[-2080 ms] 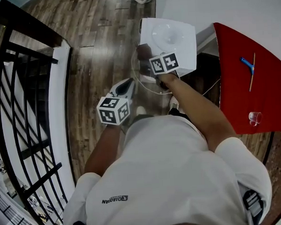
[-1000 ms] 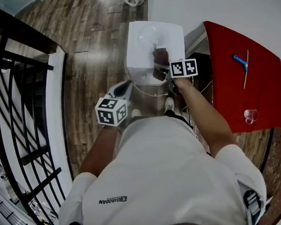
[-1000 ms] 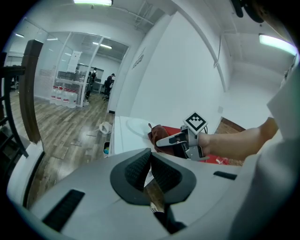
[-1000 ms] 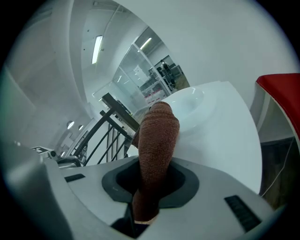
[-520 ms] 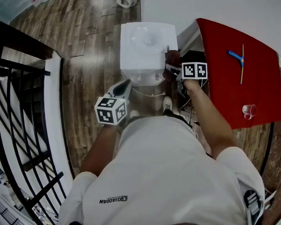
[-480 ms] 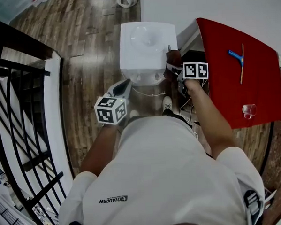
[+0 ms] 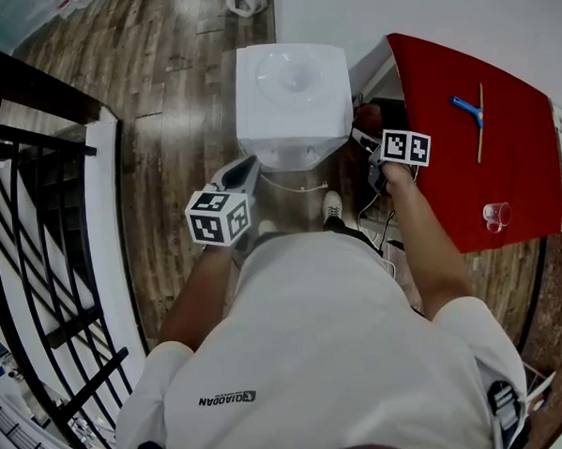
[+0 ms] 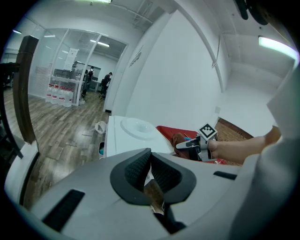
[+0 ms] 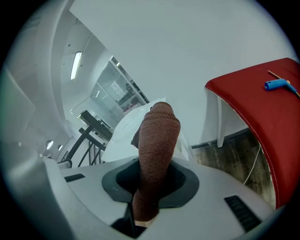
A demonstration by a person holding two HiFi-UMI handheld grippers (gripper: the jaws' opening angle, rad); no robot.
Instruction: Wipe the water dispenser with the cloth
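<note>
Closest to the camera, the person's white shirt [image 7: 335,357] fills the lower frame, both arms reaching forward. The left gripper [image 7: 245,170] hangs low in front of the body over the wooden floor [image 7: 182,130], its dark ribbed pads [image 8: 165,174] pressed together with nothing between them. On the other side, the right gripper [image 7: 370,137] is out further, and its jaws are clamped tight on the brown cloth [image 9: 157,150], a thick folded wad that sticks up past the fingertips. That cloth [image 7: 388,115] sits just beside the right flank of the white water dispenser [image 7: 291,96], in the gap between the dispenser and the red table [image 7: 485,171]; whether it actually touches the side panel can't be told. The dispenser's top is bare, with a round recess. On the table lie a blue-handled tool [image 7: 465,109] and a clear cup [image 7: 492,215]. A black railing [image 7: 37,232] runs down the left.
</note>
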